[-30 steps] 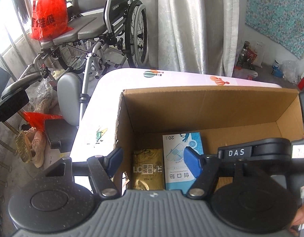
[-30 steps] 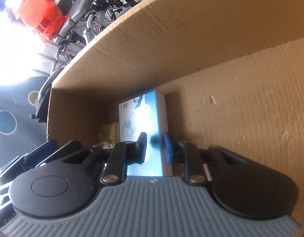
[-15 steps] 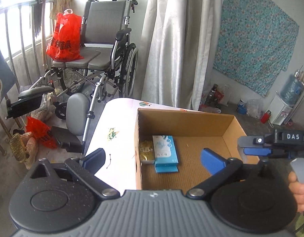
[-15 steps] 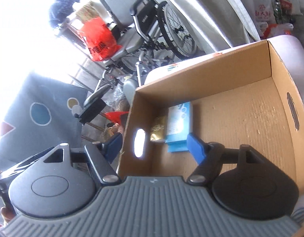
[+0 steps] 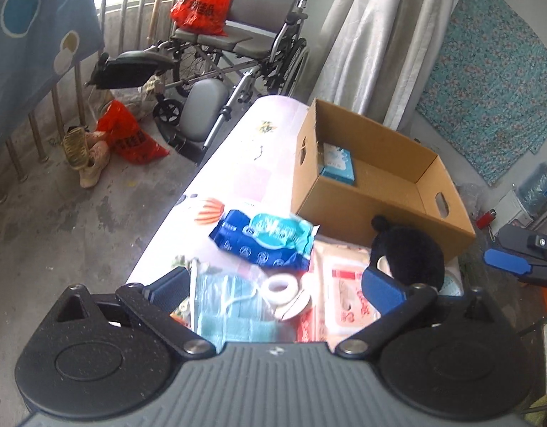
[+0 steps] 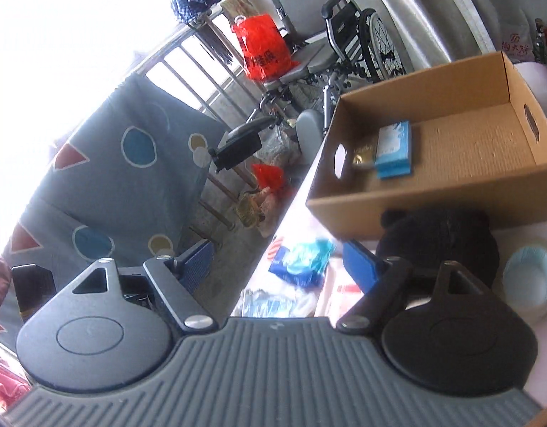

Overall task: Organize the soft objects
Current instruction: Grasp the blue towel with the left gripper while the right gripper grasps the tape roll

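Both grippers hang empty above the table (image 5: pixel 238 149): the left gripper (image 5: pixel 273 286) gapes wide, the right gripper (image 6: pixel 277 261) is opening. The blue packet (image 5: pixel 264 236) (crinkly) lies just before the cardboard box (image 5: pixel 373 192).

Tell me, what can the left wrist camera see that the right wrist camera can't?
Only the left wrist view shows the white tape roll, the teal patterned cloth on the wall, and the other claw's blue tip at the right edge.

Only the right wrist view shows the gold packet in the box and the stack of pale round pads beside the black fluffy thing.

Both show the cardboard box, the blue-and-white pack inside it, the blue wipes pack, and the wheelchair with its red bag.
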{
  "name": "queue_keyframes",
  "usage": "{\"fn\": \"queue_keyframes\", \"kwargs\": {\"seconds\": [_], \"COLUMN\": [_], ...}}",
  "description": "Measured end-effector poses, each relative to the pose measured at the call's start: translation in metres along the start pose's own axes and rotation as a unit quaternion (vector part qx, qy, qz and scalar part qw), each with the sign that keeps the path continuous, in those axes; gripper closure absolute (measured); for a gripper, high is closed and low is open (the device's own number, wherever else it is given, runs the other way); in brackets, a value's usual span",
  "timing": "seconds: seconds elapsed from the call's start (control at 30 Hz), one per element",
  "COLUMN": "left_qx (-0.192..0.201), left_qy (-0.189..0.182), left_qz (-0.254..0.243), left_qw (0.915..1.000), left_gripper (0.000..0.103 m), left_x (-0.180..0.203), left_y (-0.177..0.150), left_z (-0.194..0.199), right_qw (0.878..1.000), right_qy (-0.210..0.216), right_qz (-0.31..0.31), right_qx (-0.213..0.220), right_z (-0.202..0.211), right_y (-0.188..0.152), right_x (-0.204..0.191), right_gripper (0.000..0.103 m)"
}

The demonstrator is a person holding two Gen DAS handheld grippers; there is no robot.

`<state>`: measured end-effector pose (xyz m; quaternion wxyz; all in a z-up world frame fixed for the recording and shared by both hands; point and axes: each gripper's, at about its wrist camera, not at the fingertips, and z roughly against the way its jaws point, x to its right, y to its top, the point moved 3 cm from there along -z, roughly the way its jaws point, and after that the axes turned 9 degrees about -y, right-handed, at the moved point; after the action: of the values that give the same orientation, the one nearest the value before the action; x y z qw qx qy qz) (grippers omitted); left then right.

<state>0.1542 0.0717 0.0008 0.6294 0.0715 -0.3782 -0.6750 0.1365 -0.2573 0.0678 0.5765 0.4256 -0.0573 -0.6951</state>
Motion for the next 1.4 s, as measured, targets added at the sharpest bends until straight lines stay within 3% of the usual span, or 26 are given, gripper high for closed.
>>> {"fn": "queue_keyframes", "kwargs": {"seconds": [0.13,0.27,0.37,0.43,0.57,0.77,0.87,1.03,1.1,1.2,1.4], "left_qx": [-0.035,-0.083,-0.111,-0.124,-0.138,-0.149,-0.144,-0.128,-0.124,-0.117,-0.101], "left_qy": [0.023,0.048,0.051,0.053,0.078,0.109,0.113,0.110,0.101,0.074,0.024], "left_qz": [-0.011,-0.063,-0.095,-0.105,-0.120,-0.162,-0.161,-0.145,-0.131,-0.093,-0.037], "left_qw": [0.9991,0.9934,0.9879,0.9853,0.9800,0.9693,0.9698,0.9750,0.9783,0.9860,0.9939], "left_gripper": [0.000,0.007,0.017,0.029,0.036,0.032,0.038,0.069,0.077,0.089,0.091], "left_x": [-0.010,-0.008,-0.003,-0.003,-0.005,-0.001,-0.001,-0.012,-0.019,-0.030,-0.049], "left_y": [-0.039,-0.078,-0.098,-0.105,-0.108,-0.115,-0.114,-0.106,-0.102,-0.096,-0.092], "left_z": [-0.017,-0.046,-0.068,-0.083,-0.110,-0.130,-0.129,-0.123,-0.119,-0.111,-0.099], "right_qw": [0.999,0.995,0.990,0.987,0.982,0.980,0.981,0.986,0.987,0.986,0.981], "right_qy": [-0.011,-0.032,-0.068,-0.087,-0.102,-0.121,-0.127,-0.112,-0.103,-0.099,-0.106], "right_qz": [-0.005,-0.016,-0.027,-0.033,-0.045,-0.037,-0.019,0.023,0.041,0.059,0.051], "right_qx": [-0.046,-0.093,-0.118,-0.129,-0.149,-0.154,-0.144,-0.123,-0.118,-0.121,-0.152], "right_z": [-0.007,-0.028,-0.048,-0.059,-0.075,-0.090,-0.093,-0.092,-0.095,-0.107,-0.150], "right_y": [-0.057,-0.106,-0.131,-0.142,-0.158,-0.150,-0.145,-0.129,-0.120,-0.108,-0.105], "right_x": [-0.010,-0.013,-0.010,-0.008,-0.004,-0.001,-0.005,-0.023,-0.033,-0.048,-0.061], "right_gripper": [0.023,0.023,0.024,0.024,0.024,0.024,0.024,0.024,0.026,0.036,0.069]}}
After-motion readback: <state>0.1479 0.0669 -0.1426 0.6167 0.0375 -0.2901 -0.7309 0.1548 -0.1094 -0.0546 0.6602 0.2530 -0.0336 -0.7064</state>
